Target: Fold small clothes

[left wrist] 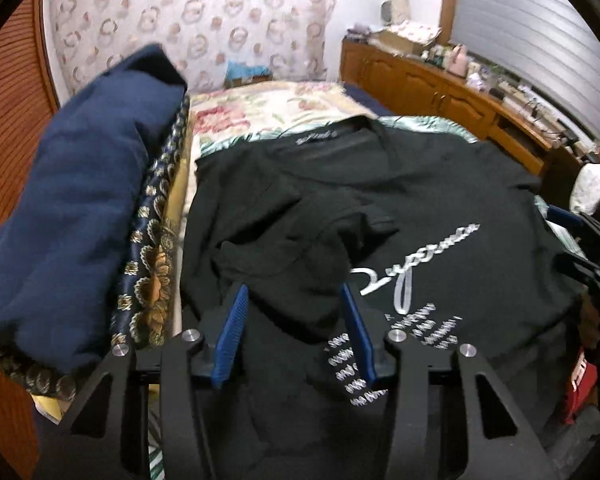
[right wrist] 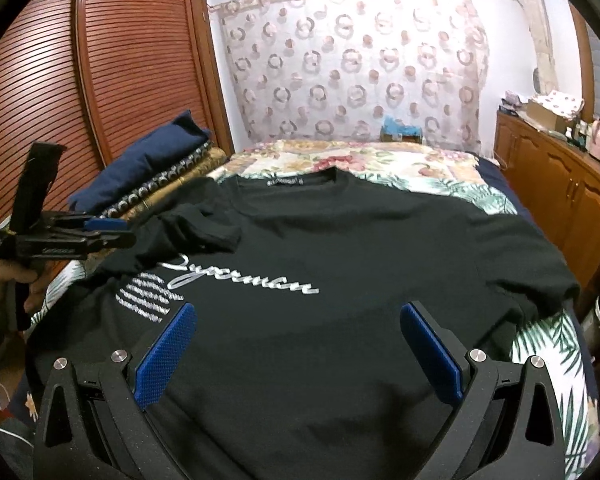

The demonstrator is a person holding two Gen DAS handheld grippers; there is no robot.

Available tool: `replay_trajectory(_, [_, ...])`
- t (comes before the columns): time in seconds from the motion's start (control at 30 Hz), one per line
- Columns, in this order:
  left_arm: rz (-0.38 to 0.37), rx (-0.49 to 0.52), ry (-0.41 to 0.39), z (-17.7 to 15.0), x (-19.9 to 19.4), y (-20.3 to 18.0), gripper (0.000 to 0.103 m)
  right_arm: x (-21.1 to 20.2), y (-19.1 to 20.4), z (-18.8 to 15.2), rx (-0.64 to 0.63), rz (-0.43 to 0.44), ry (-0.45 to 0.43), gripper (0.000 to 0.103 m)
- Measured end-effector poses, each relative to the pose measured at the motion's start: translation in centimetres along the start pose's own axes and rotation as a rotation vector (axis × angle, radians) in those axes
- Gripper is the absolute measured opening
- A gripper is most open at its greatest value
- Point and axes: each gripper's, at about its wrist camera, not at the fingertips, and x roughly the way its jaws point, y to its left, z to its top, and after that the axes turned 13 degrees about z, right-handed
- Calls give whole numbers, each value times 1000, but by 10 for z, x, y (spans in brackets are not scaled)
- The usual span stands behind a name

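Note:
A black T-shirt [left wrist: 440, 184] with silver script lettering lies front up on the bed; it also shows in the right wrist view [right wrist: 360, 240]. Its left sleeve [left wrist: 300, 248] is folded in over the chest. My left gripper [left wrist: 294, 300] hangs just above that folded part with its blue pads [left wrist: 232, 332] apart and cloth between them, gripping nothing; it also shows in the right wrist view [right wrist: 116, 232]. My right gripper [right wrist: 298, 316] is wide open and empty above the shirt's lower front; it also shows at the right edge of the left wrist view [left wrist: 580, 248].
A navy blanket [left wrist: 68, 200] on patterned bedding is stacked on the bed's left side. The floral bedspread [right wrist: 380, 164] runs to a curtained wall. A wooden cabinet [right wrist: 560, 184] with clutter stands on the right, a slatted wardrobe [right wrist: 100, 60] on the left.

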Motion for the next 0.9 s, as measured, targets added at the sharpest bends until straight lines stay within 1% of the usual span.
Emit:
replay_trajectory(0.13, [34,-5,53,-3,19,-1,49,7,8,-2,5,5,27,102])
replay_trajectory(0.23, [40,-8,49,-4,20,-1,51,8,14,1,-3,6,31,102])
replay_trajectory(0.27, [43,-9,47,-4,19,-2,51,9,11,3,-1,9,35,102])
replay_trajectory(0.37, [37,-35,25,0,18,1,52,12,9,9,-8,10,53,102])
replay_trajectory(0.4, [37,-52,8,2,16,2,52,12,12,10,-17,10,58,102])
replay_trajectory(0.53, [53,-99,-50,10,13,9,51,9,0,11,-37,23,73,102])
replay_trajectory(0.57, [60,-100,-59,13,14,9,50,10,-4,11,-37,25,76,102])
replay_trajectory(0.6, [82,-87,-59,15,17,8,46,9,-5,11,-39,25,75,102])
replay_trajectory(0.67, [135,-60,-37,17,25,4,42,6,-10,10,-40,27,77,102])
replay_trajectory(0.77, [174,-38,6,13,38,3,39,3,-12,9,-39,33,78,102])
replay_trajectory(0.83, [198,-22,16,11,43,2,37,2,-13,9,-37,37,77,102])
replay_trajectory(0.87, [198,-19,15,11,43,3,31,2,-13,9,-35,38,76,102])
replay_trajectory(0.9, [192,-20,14,11,43,3,21,2,-13,10,-34,38,75,102])
